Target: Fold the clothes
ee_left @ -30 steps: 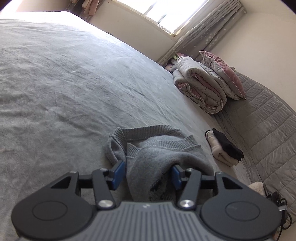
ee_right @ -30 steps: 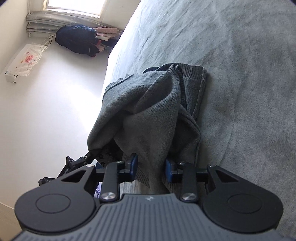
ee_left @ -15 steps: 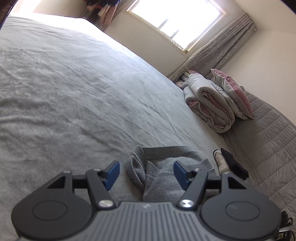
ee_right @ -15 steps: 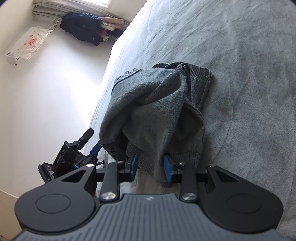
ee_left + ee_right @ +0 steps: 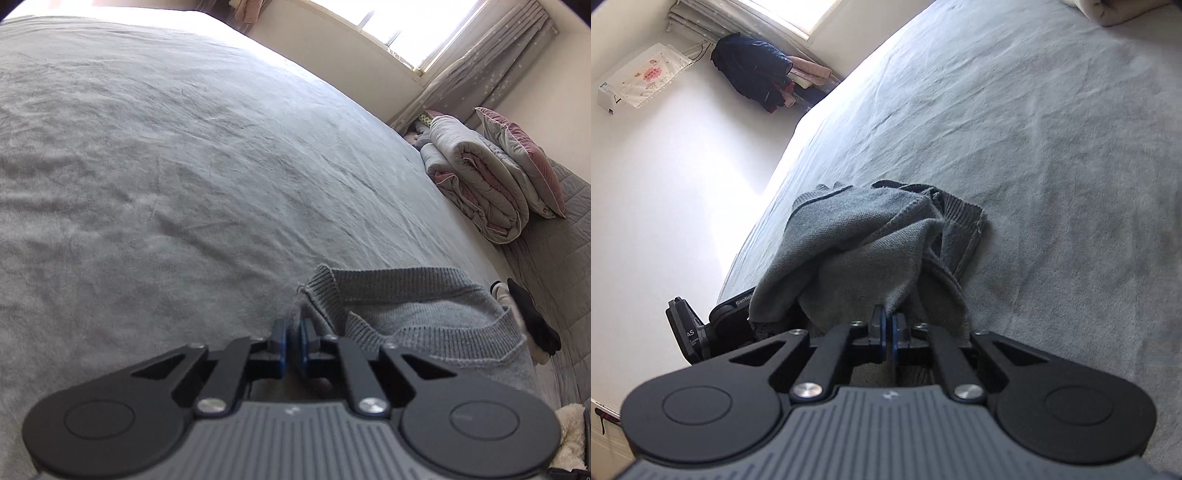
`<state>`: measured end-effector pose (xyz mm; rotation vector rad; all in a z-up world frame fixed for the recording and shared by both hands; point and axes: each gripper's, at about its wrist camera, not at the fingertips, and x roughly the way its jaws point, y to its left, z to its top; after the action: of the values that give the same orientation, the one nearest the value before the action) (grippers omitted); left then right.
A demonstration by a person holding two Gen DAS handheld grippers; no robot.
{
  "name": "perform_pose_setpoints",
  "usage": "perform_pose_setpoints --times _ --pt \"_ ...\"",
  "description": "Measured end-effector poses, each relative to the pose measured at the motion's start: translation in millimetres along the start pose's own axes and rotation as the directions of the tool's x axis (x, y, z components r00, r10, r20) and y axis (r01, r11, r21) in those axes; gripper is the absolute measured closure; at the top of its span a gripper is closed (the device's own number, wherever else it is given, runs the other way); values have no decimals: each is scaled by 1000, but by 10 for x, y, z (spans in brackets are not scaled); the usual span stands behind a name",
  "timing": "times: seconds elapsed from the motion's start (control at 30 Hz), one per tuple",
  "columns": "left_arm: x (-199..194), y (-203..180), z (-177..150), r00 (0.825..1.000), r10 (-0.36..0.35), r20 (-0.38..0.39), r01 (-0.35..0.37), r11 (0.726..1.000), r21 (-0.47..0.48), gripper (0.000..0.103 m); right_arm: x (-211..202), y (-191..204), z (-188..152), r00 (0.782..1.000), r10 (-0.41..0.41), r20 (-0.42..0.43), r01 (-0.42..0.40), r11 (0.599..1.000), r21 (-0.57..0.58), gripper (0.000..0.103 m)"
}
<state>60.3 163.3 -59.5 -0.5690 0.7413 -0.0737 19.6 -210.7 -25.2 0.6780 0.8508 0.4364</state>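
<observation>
Left wrist view: the left gripper (image 5: pixel 291 338) is clenched on a thin edge of the grey sweater (image 5: pixel 413 314), its blue pads (image 5: pixel 280 345) pinching the knit near the ribbed hem. The sweater lies bunched at the near edge of the grey bedspread (image 5: pixel 184 166). A rolled quilt (image 5: pixel 476 177) and a pink pillow (image 5: pixel 524 155) rest at the far side, with a small stack of folded clothes (image 5: pixel 528 321) just beyond the sweater. Right wrist view: the right gripper (image 5: pixel 886 328) grasps another fold of the sweater (image 5: pixel 864 243), jaws fully together, the cloth draping up from the bed. Part of the left gripper (image 5: pixel 698 332) shows beneath the sweater's left side.
</observation>
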Motion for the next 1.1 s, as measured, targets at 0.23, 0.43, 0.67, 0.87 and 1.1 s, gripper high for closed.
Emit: perform_pose_setpoints --times 0.23,0.43,0.67,0.87,1.1 --pt "38 -146 139 997 -16 76 10 997 75 100 -108 109 326 970 -199 138 220 962 -159 100" --pt "-20 -233 251 987 -53 154 34 992 124 100 83 277 692 894 -376 244 439 845 -307 100" --pt "-65 -151 404 978 -59 200 39 994 103 102 516 373 1192 778 -497 385 624 685 -377 100" --pt "24 -157 407 976 -44 213 17 992 128 102 865 430 1461 715 -541 443 697 599 -395 100" --pt "116 -156 400 977 -26 210 -4 990 144 102 1194 324 1615 658 -608 444 753 544 -371 100"
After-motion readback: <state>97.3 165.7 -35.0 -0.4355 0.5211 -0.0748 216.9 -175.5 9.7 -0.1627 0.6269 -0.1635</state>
